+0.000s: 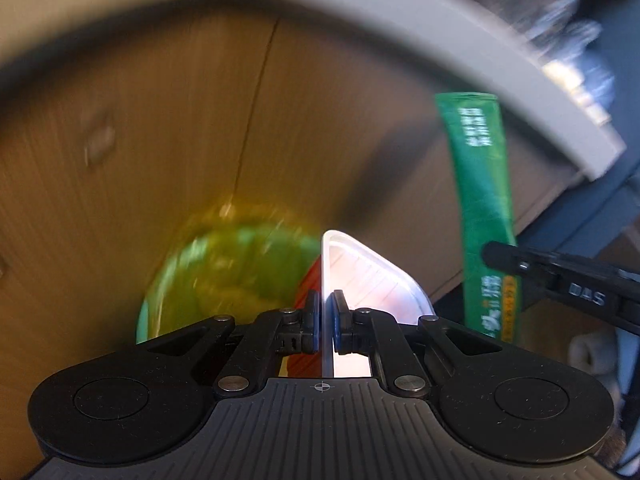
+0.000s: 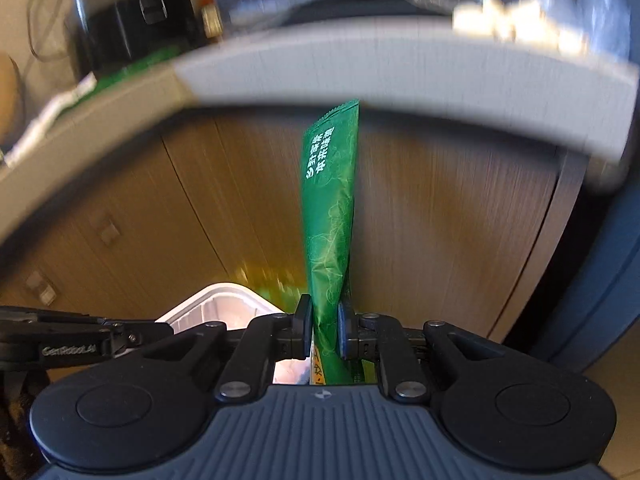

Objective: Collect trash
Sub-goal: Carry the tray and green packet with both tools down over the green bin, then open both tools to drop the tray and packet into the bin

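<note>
Trash in both grips: green foil sachet (image 2: 330, 216) pinched at its lower end by the right hand-held gripper (image 2: 324, 330), standing up in front of wood-grain cabinet doors (image 2: 440, 220). Thin, light, crinkly, slippery film; it flexes, so a hold near the sealed end looks safest. Left hand-held gripper (image 1: 325, 320) is clamped on the rim of a white plastic tray (image 1: 360, 276), stiff, ribbed, rounded corners, light. Blurred yellow-green bin (image 1: 224, 272) sits below, likely the drop point. Grey bench edge (image 2: 400, 68) above.
</note>
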The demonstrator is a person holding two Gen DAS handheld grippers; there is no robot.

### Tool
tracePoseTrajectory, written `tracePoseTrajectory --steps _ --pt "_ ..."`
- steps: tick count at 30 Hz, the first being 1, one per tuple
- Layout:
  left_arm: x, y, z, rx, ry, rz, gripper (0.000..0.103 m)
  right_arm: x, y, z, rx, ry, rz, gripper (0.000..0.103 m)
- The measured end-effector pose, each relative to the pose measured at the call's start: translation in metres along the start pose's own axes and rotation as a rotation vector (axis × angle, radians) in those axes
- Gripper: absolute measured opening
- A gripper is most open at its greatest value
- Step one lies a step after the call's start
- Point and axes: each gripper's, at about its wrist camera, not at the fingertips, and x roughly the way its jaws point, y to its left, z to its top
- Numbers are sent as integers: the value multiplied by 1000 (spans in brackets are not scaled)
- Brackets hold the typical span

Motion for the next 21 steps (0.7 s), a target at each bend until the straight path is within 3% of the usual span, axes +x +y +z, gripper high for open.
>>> tracePoseTrajectory --steps 7,11,14,17,21 --pt "70 29 -18 -35 117 100 10 50 -18 -20 22 117 -13 12" --pt "108 44 -31 -117 169 120 10 64 -15 -22 13 154 21 12" --pt "138 59 -41 -179 146 129 11 69 -9 -21 -13 159 39 12" --pt "175 83 -56 -280 217 124 17 75 -7 -21 -19 185 56 12" --pt "186 104 -75 -364 243 130 18 85 -9 -22 -5 247 71 12"
